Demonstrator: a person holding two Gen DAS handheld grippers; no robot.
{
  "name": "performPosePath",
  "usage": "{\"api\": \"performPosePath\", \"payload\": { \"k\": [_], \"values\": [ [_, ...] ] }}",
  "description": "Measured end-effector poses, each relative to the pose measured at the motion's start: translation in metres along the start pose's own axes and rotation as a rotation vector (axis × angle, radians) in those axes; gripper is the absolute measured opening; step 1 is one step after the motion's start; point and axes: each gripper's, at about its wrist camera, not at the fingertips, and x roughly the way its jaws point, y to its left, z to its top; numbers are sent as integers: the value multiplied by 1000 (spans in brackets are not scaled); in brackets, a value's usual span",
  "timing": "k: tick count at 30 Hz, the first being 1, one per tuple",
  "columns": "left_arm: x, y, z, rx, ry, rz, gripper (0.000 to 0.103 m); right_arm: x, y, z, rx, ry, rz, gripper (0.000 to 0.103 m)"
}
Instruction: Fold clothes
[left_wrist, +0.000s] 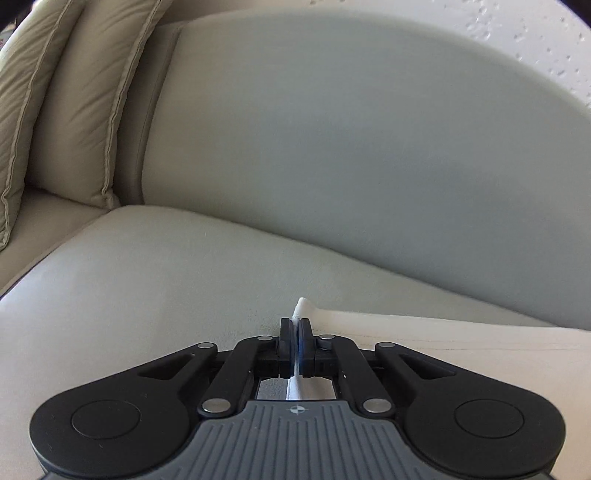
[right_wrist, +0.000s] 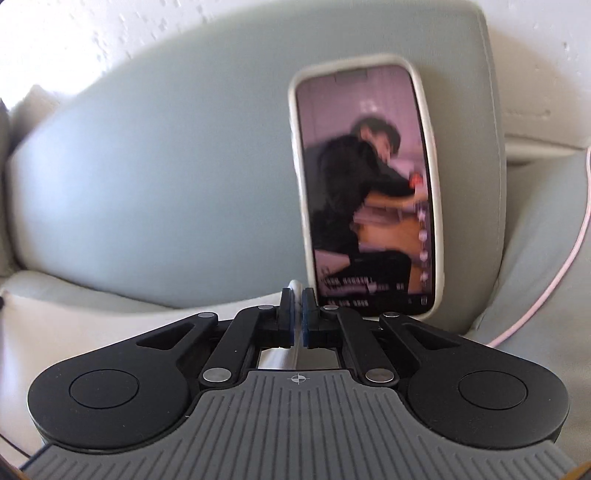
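A cream-white garment (left_wrist: 461, 343) lies stretched on the sofa seat, running to the right in the left wrist view. My left gripper (left_wrist: 296, 325) is shut on its edge; a small fold of cloth sticks out past the fingertips. In the right wrist view my right gripper (right_wrist: 296, 295) is shut on another bit of the same white garment (right_wrist: 55, 325), which spreads to the left below it. A nub of cloth shows above the fingertips. Most of the garment is hidden under both grippers.
A pale grey-green sofa backrest (left_wrist: 351, 147) rises right ahead. Two beige cushions (left_wrist: 74, 103) lean at the left. A phone (right_wrist: 365, 192) in a white case leans against the backrest, its screen playing a video. A pink cable (right_wrist: 561, 266) runs along the right.
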Motion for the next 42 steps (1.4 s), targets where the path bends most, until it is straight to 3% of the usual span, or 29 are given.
{"api": "performPosePath", "payload": {
  "k": [3, 4, 6, 7, 8, 9, 12, 14, 17, 20, 23, 26, 27, 29, 30, 32, 34, 36, 38, 40, 42],
  "values": [
    [-6, -13, 2, 77, -18, 65, 3, 20, 4, -13, 13, 76, -48, 5],
    [-8, -10, 7, 90, -18, 82, 7, 18, 6, -13, 8, 74, -63, 11],
    [-29, -10, 12, 94, -32, 143, 9, 4, 7, -8, 33, 104, -64, 32],
    [-47, -9, 14, 82, -44, 132, 14, -8, 8, -7, 39, 105, -53, 41],
    [-65, -8, 17, 70, -58, 117, 19, -23, 12, -5, 23, 102, -49, 44],
    [-84, -6, 20, 57, -71, 103, 29, -38, 18, -3, -4, 103, -51, 44],
    [-143, -22, 21, 92, -76, 66, 32, -90, 36, 3, -66, 116, -47, 45],
    [-181, -29, 20, 120, -76, 46, 39, -130, 47, 10, -94, 122, -47, 47],
    [-239, -39, 6, 156, -56, -14, 47, -185, 82, 18, -105, 117, -35, 60],
    [-286, -53, -35, 166, -17, -60, 62, -243, 98, 2, -96, 131, -37, 72],
    [-313, -62, -94, 214, 54, -114, 64, -292, 113, -25, -80, 197, 7, 86],
    [-321, -82, -157, 208, 98, -129, 62, -320, 124, -74, -19, 255, 55, 85],
    [-316, -88, -175, 211, 118, -121, 59, -322, 127, -91, -1, 269, 75, 79],
    [-306, -100, -210, 217, 161, -102, 49, -315, 135, -133, 10, 284, 78, 36],
    [-310, -102, -226, 223, 191, -93, 40, -310, 139, -152, 7, 292, 57, 33],
    [-321, -105, -258, 233, 253, -75, 39, -300, 137, -186, -4, 365, 16, 33],
    [-342, -103, -274, 301, 228, -65, 40, -308, 120, -219, 1, 468, 13, 34],
    [-359, -99, -281, 316, 267, -70, 39, -339, 93, -245, -30, 426, 56, 34],
    [-373, -96, -284, 301, 316, -95, 39, -362, 80, -259, -44, 443, 45, 36],
    [-385, -95, -285, 277, 272, -131, 42, -379, 61, -254, 32, 465, 21, 36],
    [-396, -94, -282, 228, 213, -167, 50, -400, 36, -243, 169, 317, 57, 40]
  ]
}}
